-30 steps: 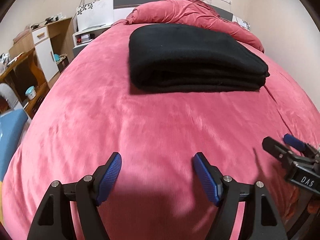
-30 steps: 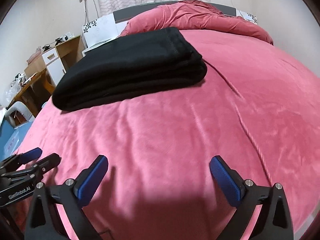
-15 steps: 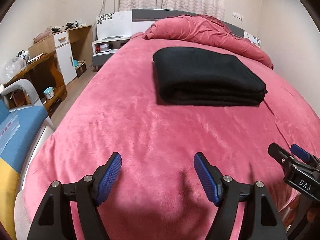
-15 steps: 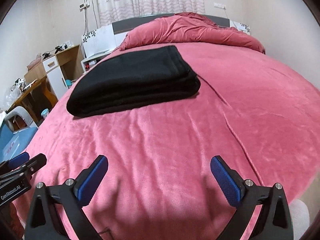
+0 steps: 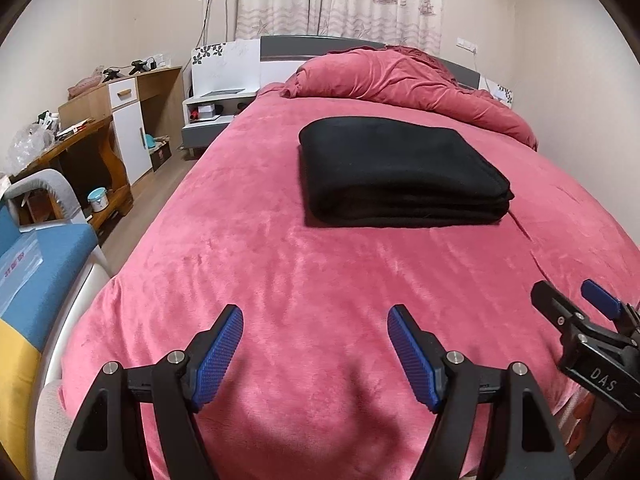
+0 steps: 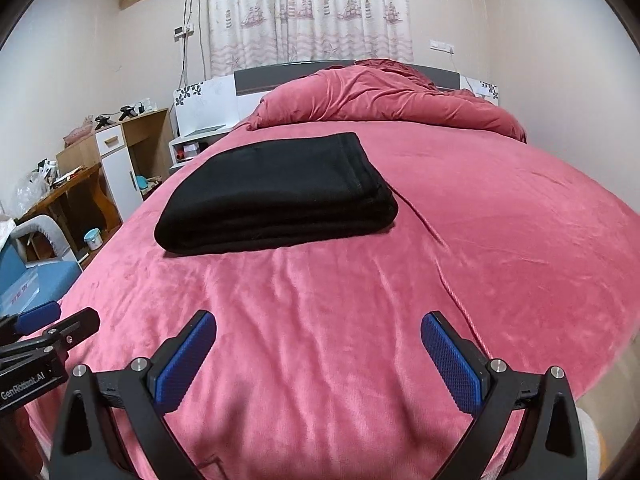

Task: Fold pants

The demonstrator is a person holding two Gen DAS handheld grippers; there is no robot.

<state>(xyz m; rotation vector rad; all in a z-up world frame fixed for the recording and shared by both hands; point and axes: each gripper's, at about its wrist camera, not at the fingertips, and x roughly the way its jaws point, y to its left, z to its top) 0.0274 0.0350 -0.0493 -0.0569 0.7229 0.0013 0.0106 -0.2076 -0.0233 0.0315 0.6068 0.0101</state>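
Observation:
The black pants [image 5: 396, 168] [image 6: 276, 196] lie folded in a neat thick rectangle on the middle of the pink bed [image 5: 280, 264] [image 6: 500, 216]. My left gripper [image 5: 316, 350] is open over the foot of the bed, well short of the pants, with nothing between its blue pads. My right gripper [image 6: 318, 354] is open too and holds nothing, a similar distance back. Each gripper shows at the edge of the other's view: the right gripper [image 5: 572, 308] at the right, the left gripper [image 6: 56, 320] at the left.
A bunched pink duvet [image 5: 400, 76] lies at the headboard. Left of the bed stand a white nightstand [image 5: 212, 112], a wooden desk with drawers [image 5: 100, 128] and a blue-cushioned chair [image 5: 36, 256]. A wall runs close along the bed's right side.
Both grippers have drawn back and up from the pants toward the foot of the bed, so the folded pants look smaller and farther. The jaws stayed open throughout.

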